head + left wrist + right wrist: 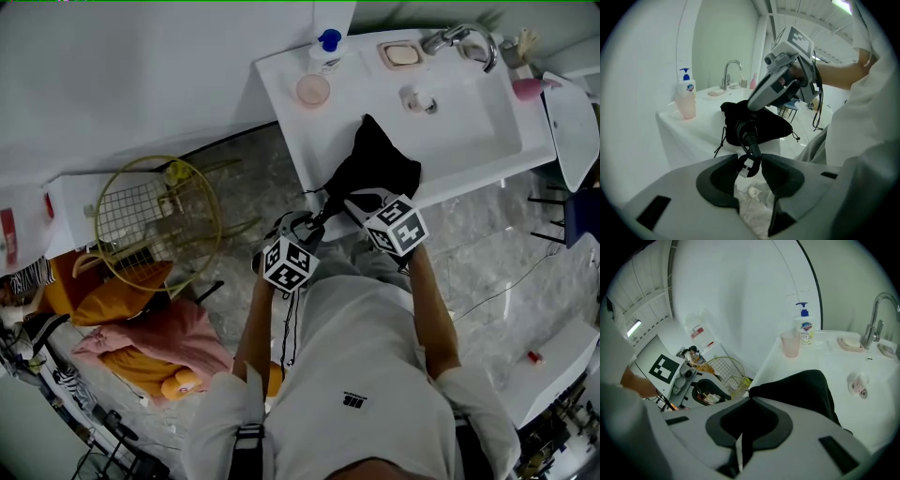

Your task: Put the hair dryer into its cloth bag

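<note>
Left gripper view: L claw (750, 160) clamped on the cord (751, 146) at its tips, hair dryer (744, 127) handle-end just beyond, poking from the cloth bag (776, 125), R claw (749, 401) pinched on bag's edge, so best feed cord in slowly, mouth kept taut.

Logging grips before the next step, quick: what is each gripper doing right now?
The left gripper is closed on the hair dryer cord.
The right gripper is closed on the cloth bag.
</note>
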